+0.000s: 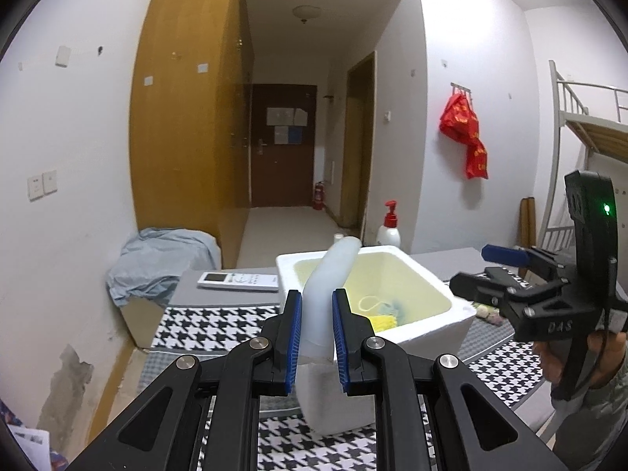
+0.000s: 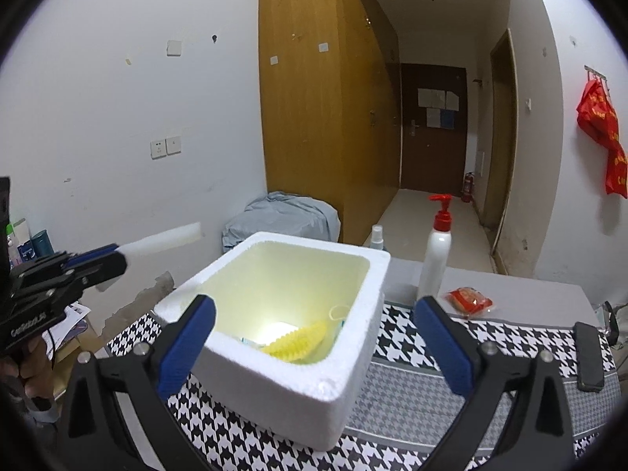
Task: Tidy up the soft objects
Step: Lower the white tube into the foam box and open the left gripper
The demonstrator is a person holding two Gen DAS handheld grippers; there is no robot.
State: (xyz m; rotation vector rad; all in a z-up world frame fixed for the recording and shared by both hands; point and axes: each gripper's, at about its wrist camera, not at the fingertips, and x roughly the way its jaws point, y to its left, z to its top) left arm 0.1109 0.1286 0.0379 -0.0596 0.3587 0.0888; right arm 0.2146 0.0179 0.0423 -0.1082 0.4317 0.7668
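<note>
Left claw: my left gripper (image 1: pixel 317 324) is clenched on a pale foam strip (image 1: pixel 329 286), blue pads pressing both its sides, its far end curving up toward the box.
Foam strip, from the other side: in the right wrist view it (image 2: pixel 157 244) sticks out level from the left gripper (image 2: pixel 114 257), carried in the air to the left of the box and not yet over the opening.
Right claw: my right gripper (image 2: pixel 314 337) is released, jaws spread wide with nothing held; the near corner of the box merely shows between them.
Box: a white foam box (image 2: pixel 274 388) sits on the houndstooth cloth (image 2: pixel 396 337), open at the top.
Already inside: a yellow ruffled piece (image 2: pixel 298 343), a small pale loop (image 2: pixel 338 311) and something white beneath them lie on the box floor; what the white thing is I cannot tell.
Still outside: a red packet (image 2: pixel 469 300) lies on the grey surface right of the box; in the left wrist view a small pale lump (image 1: pixel 486 311) shows beside the box, half hidden by my right gripper (image 1: pixel 471 271).
Not part of the job, by my reading: the pump bottle (image 2: pixel 435 255), the remote (image 1: pixel 238 280) and the dark phone (image 2: pixel 588 357).
Progress: well under way, I judge, with some pieces boxed, one in hand, and perhaps two still to collect.
</note>
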